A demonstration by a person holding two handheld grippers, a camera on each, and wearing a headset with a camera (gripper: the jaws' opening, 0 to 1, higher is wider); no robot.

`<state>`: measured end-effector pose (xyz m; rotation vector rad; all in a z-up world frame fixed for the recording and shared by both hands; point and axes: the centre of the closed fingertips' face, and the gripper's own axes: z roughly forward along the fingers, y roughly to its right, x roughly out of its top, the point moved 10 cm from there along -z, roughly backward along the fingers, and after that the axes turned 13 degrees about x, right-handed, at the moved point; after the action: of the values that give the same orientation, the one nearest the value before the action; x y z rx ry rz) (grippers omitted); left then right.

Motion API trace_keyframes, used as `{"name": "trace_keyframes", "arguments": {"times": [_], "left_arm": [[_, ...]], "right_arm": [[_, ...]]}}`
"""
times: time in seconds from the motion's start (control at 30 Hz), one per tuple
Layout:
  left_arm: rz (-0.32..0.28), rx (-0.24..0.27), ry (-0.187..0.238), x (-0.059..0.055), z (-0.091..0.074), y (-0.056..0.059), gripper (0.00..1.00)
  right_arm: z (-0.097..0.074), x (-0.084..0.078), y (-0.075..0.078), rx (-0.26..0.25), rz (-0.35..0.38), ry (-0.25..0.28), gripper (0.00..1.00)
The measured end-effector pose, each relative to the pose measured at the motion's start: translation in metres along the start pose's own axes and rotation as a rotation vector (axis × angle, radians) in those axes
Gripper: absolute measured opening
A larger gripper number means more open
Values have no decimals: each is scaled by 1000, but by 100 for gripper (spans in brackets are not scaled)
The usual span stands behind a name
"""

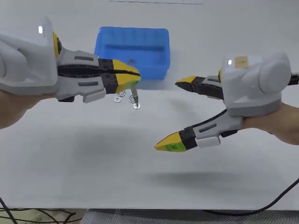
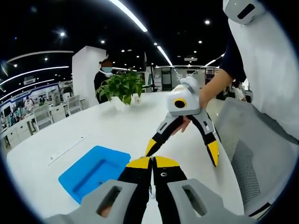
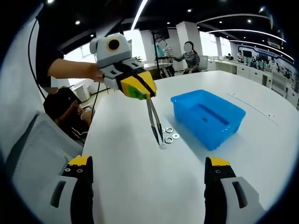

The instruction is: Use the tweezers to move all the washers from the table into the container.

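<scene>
My left gripper [image 1: 133, 77] is shut on a pair of metal tweezers [image 1: 134, 95], which point down at the table. Their tips [image 3: 159, 139] stand among a few small metal washers [image 3: 169, 135] lying on the white table, just in front of the blue container [image 1: 133, 49]. I cannot tell whether a washer is pinched. One washer [image 1: 136, 106] lies right under the tips. My right gripper [image 1: 170, 114] hovers open to the right, nothing between its jaws. In the right gripper view the left gripper [image 3: 138, 88] and tweezers [image 3: 153, 116] show ahead.
The blue container [image 3: 208, 116] is a shallow open tray; a small item lies inside it. The white table [image 1: 93, 158] is bare towards me. A black cable [image 1: 275, 198] runs off the front right edge. People and a potted plant [image 2: 122, 86] stand far off.
</scene>
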<state>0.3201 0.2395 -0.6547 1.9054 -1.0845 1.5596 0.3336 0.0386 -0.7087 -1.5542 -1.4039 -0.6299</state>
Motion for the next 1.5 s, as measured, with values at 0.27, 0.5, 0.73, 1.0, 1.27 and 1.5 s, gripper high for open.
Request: {"name": "trace_keyframes", "arguments": {"times": [0.27, 0.5, 0.73, 1.0, 1.27, 1.5], "left_arm": [[4, -5, -16, -3, 4, 2, 4], [11, -7, -24, -7, 3, -1, 4], [-17, -25, -34, -10, 0, -3, 4], [-33, -24, -47, -13, -4, -9, 4], [9, -54, -90, -9, -3, -8, 4], [40, -85, -123, -6, -2, -5, 4]], "right_arm": [[2, -2, -1, 11, 14, 2, 100], [5, -1, 0, 12, 17, -1, 100], [11, 3, 2, 20, 15, -4, 100], [18, 11, 5, 31, 1, 6, 100], [27, 13, 8, 58, -40, -39, 88], [40, 19, 16, 100, -44, -69, 69]]}}
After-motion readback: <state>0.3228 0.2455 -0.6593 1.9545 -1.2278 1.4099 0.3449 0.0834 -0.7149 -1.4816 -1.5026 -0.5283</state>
